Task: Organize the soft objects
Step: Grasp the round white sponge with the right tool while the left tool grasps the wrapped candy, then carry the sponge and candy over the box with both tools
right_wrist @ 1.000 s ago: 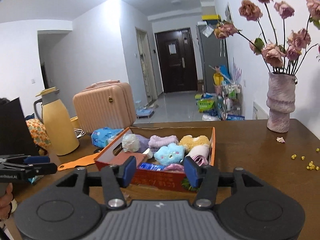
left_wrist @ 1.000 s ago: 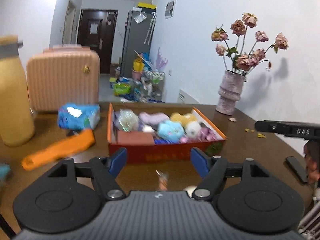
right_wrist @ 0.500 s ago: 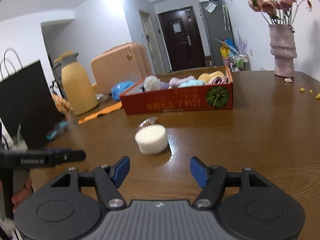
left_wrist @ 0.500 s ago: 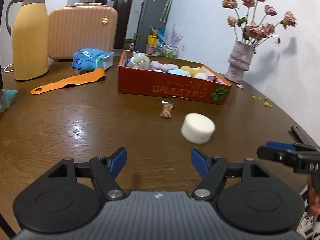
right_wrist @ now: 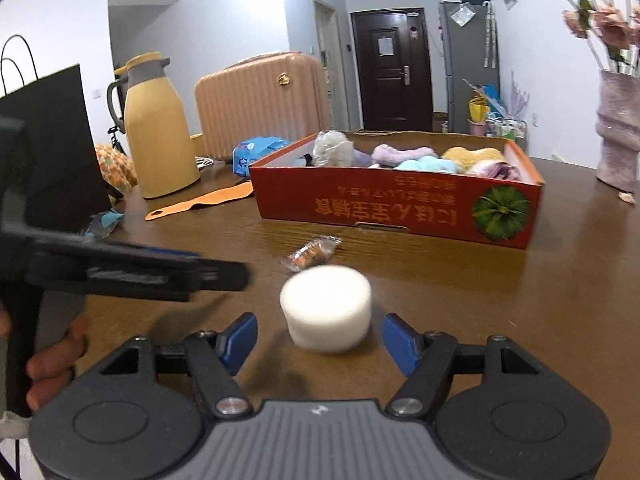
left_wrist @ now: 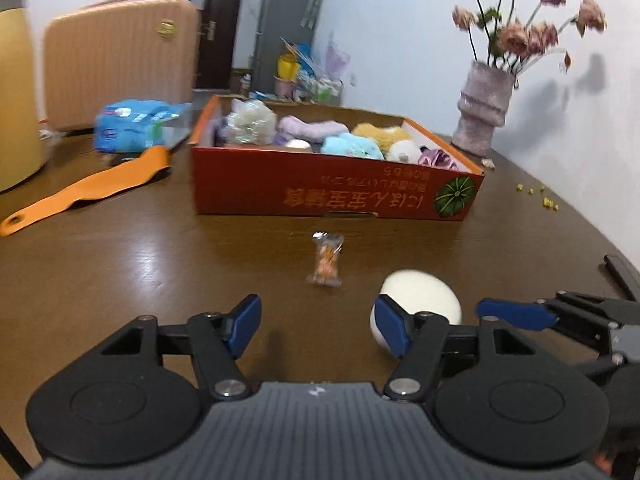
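The white sponge (right_wrist: 326, 307) sits on the brown counter (right_wrist: 500, 300), just ahead of the right claw (right_wrist: 320, 342), whose blue fingers (right_wrist: 400, 342) are spread wide on either side of it and hold nothing. The left claw (left_wrist: 320, 326) is also wide open and empty, with the sponge just behind its right finger, and a small wrapped candy (left_wrist: 326, 260) lies between the sponge and the red box (left_wrist: 336, 194). That box is filled with soft toys (left_wrist: 348, 146) in blue, yellow, purple and white, and an orange strap (left_wrist: 86, 192) lies on the counter to its left.
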Demonstrator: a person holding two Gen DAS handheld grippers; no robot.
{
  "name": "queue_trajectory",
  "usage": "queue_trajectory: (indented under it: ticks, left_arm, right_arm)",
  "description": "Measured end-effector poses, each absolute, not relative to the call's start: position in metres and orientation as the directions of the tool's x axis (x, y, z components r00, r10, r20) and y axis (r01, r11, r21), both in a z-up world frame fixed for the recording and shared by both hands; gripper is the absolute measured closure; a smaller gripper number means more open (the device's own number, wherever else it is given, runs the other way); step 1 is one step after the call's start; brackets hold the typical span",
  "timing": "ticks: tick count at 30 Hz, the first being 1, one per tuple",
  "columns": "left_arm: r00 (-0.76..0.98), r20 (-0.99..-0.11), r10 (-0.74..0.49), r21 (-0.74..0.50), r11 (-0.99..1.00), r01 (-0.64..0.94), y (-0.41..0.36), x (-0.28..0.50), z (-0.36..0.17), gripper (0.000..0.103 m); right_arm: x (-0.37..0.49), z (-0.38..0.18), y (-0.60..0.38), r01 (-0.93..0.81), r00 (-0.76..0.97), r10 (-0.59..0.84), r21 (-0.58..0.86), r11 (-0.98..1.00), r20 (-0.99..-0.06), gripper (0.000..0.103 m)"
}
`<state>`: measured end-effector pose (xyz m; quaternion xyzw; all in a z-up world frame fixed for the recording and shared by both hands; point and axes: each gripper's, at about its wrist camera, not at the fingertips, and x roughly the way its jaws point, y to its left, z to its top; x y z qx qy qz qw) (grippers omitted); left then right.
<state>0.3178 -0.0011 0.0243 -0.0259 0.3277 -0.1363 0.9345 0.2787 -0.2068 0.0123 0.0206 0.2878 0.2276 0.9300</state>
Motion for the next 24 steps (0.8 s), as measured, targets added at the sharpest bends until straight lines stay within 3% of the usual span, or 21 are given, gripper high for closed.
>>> queue_trajectory:
  ticks: [4,5,6,9,10,16,19,24]
  left_arm:
    - [0.732,-0.622,-0.278,-0.095,0.955,0.282,-0.018,0.354,0.016,0.045]
    - [0.727,-0.625,-0.284,-0.095,0.952,0.29,-0.021,0.36,0.014,0.047]
    - [0.722,-0.629,-0.288,-0.096,0.951,0.295,-0.022,0.367,0.012,0.051]
    - [0.704,-0.644,-0.3,-0.115,0.947,0.299,-0.024,0.383,0.002,0.083]
    - [0.712,-0.634,-0.303,-0.122,0.948,0.295,-0.023,0.384,0.001,0.086]
    - [0.714,-0.62,-0.326,-0.179,0.944,0.276,-0.012,0.385,0.0,0.088]
    - [0.713,-0.617,-0.333,-0.193,0.942,0.273,-0.009,0.384,0.001,0.089]
    - [0.722,-0.614,-0.318,-0.174,0.947,0.269,-0.012,0.381,0.0,0.089]
  right_arm:
    - [0.302,0.003,-0.2,-0.404,0.723,0.439,0.189,0.895,-0.534,0.037]
    - [0.306,0.002,-0.2,-0.399,0.718,0.442,0.202,0.894,-0.538,0.043]
    - [0.31,0.001,-0.201,-0.395,0.711,0.447,0.218,0.892,-0.543,0.047]
    - [0.316,0.001,-0.207,-0.396,0.714,0.463,0.242,0.886,-0.525,0.048]
    - [0.318,0.001,-0.211,-0.396,0.716,0.47,0.254,0.883,-0.517,0.048]
    - [0.335,-0.008,-0.246,-0.389,0.68,0.601,0.488,0.782,-0.421,0.049]
    - [0.338,-0.009,-0.26,-0.396,0.685,0.634,0.547,0.738,-0.359,0.048]
    - [0.341,-0.011,-0.262,-0.396,0.676,0.648,0.568,0.722,-0.352,0.048]
